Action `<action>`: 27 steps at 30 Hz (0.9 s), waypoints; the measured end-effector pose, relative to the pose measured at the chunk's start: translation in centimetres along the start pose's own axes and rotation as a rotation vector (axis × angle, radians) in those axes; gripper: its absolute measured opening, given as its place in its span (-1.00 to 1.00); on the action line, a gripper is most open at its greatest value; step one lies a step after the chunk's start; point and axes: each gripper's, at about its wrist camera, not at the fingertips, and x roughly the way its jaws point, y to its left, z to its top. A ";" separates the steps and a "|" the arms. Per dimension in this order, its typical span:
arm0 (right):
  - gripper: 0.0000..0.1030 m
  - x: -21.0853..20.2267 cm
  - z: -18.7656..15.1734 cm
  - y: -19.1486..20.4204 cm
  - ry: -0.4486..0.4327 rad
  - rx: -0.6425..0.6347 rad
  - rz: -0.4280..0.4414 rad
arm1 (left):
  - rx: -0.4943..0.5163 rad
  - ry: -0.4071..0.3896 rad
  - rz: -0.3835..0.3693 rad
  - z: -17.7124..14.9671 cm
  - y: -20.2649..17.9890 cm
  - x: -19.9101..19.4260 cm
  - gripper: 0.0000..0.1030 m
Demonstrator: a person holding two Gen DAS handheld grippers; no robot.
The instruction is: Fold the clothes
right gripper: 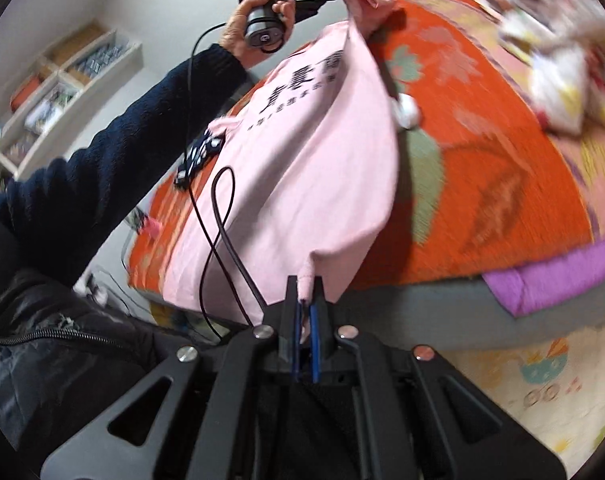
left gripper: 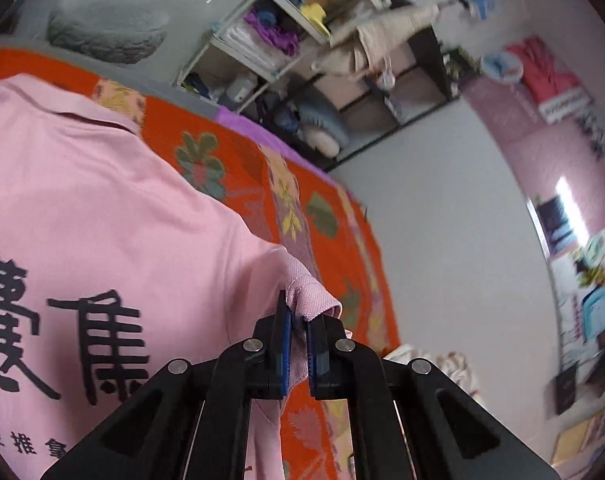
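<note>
Both grippers, left [left gripper: 298, 332] and right [right gripper: 305, 300], clamp pink shirt [right gripper: 302, 152] corners; keep the edge taut above the bed [right gripper: 502, 168].

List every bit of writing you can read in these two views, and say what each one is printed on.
"集": large black character on the pink shirt; its neighbour is cut off by the frame edge.
"推拿": in the smaller line printed below.
Same print in the right wrist view: too blurred.
Wall posters: too blurred to read.
</note>
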 end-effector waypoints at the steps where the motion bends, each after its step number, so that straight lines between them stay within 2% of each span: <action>1: -0.91 0.5 0.3 0.7 0.025 -0.042 -0.005 | -0.058 -0.030 -0.031 0.5 2.0 -1.5 -0.92; 4: -0.91 2.8 0.8 2.8 0.116 -0.151 -0.009 | -0.132 -0.068 0.060 0.4 7.9 -4.1 -0.93; 8: -0.91 6.5 0.4 3.9 0.251 -0.211 -0.002 | -0.139 -0.051 0.168 -0.1 11.7 -4.8 -0.93; 11: -0.91 8.7 0.0 4.0 0.320 -0.216 -0.010 | -0.084 -0.019 0.207 -0.8 11.0 -4.0 -0.92; 14: -0.87 10.3 -0.1 3.5 0.355 -0.185 -0.012 | -0.024 -0.008 0.280 -0.9 9.4 -3.2 -0.93; 17: -0.89 11.2 -0.5 1.9 0.362 -0.090 0.019 | 0.021 -0.011 0.374 -0.5 8.5 -3.3 -0.92; 19: -0.81 11.3 -0.4 0.8 0.369 -0.004 0.061 | -0.006 0.022 0.398 -0.6 8.8 -3.3 -0.91; 21: -0.55 10.5 -0.4 0.4 0.403 0.037 0.067 | -0.057 0.052 0.372 -0.5 9.7 -3.5 -0.88; 23: 0.02 8.9 -0.7 0.9 0.444 0.025 0.045 | -0.109 0.078 0.333 -0.3 10.6 -3.8 -0.82; 25: 0.10 6.7 -0.3 1.6 0.451 -0.005 0.016 | -0.169 0.098 0.280 0.1 11.4 -4.3 -0.80; 27: 0.10 4.5 1.2 2.2 0.411 0.000 0.017 | -0.237 0.089 0.247 0.1 12.3 -5.4 -0.80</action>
